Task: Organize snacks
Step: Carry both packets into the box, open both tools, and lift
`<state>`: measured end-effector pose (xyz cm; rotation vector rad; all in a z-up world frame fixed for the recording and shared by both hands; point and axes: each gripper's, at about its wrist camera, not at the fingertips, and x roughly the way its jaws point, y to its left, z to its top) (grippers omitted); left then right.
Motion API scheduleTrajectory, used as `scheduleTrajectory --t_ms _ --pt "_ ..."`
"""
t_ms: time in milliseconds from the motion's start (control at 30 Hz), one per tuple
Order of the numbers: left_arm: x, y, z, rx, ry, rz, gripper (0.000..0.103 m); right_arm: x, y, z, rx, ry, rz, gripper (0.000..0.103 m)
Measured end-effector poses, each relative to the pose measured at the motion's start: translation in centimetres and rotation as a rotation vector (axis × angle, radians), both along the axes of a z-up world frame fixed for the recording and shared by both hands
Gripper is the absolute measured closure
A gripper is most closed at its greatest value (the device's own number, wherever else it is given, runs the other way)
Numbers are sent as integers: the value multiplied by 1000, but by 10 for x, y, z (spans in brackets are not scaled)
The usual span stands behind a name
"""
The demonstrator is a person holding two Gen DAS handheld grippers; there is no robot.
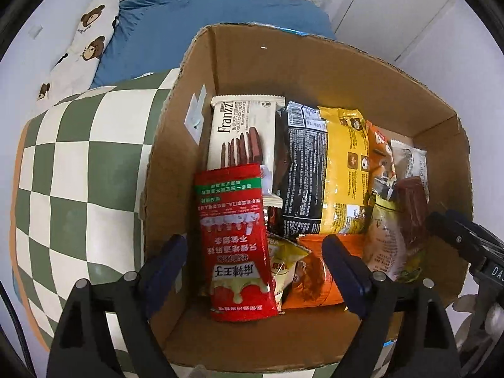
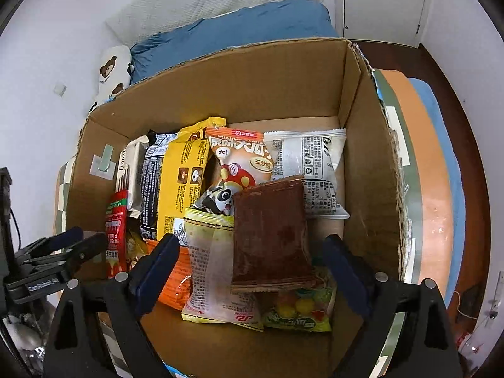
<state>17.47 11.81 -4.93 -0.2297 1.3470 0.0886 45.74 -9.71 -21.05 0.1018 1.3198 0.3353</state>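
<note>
A cardboard box (image 1: 315,72) holds several snack packs. In the left wrist view a red pack (image 1: 234,239) lies between my open left gripper's (image 1: 255,271) fingers, with a white Franzzi cookie pack (image 1: 242,132), a black pack (image 1: 302,170) and a yellow pack (image 1: 345,170) behind it. In the right wrist view a dark brown pack (image 2: 271,233) lies on a clear yellow-edged pack (image 2: 211,271) between my open right gripper's (image 2: 252,267) fingers. An orange seed pack (image 2: 239,157) and a white pack (image 2: 312,170) stand behind. Neither gripper holds anything.
The box (image 2: 220,88) stands on a green-and-white checkered cushion (image 1: 78,170). A blue blanket (image 1: 195,31) and a bear-print pillow (image 1: 85,44) lie behind it. The right gripper shows at the left view's right edge (image 1: 463,239); the left gripper shows in the right view (image 2: 63,252).
</note>
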Motion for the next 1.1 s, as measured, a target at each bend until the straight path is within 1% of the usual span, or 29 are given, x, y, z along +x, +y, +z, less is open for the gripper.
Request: scheduleTrajectory --t_ms 100,133,233,300,467,600,767,900,1000,1100 --pt "1 -2 -1 17 -6 -7 15 -4 1 5 -3 -4 -12 8" --pt "1 -3 -1 28 -4 -10 14 -5 2 5 -10 -5 -14 8" --pt "1 -9 -1 67 -9 -29 13 -9 3 6 -14 -4 -14 8" --pt "1 -12 2 92 -19 -40 13 -12 3 6 -21 -2 -17 8" --pt "-4 -15 14 112 -54 -32 13 -19 3 8 -38 -16 -21 8" --pt "-10 -20 27 131 -102 -39 13 -28 4 15 -58 -41 -24 8" --pt "-24 -27 47 157 -161 -41 13 -45 3 31 -77 -94 -34 8" --pt "-42 -36 66 204 -237 -39 13 -62 4 45 -93 -142 -33 8" --pt "-56 -42 80 200 -288 -39 13 -79 3 57 -118 -198 -41 8" --pt "-71 -49 95 208 -325 -47 13 -94 -1 68 -102 -227 -57 8"
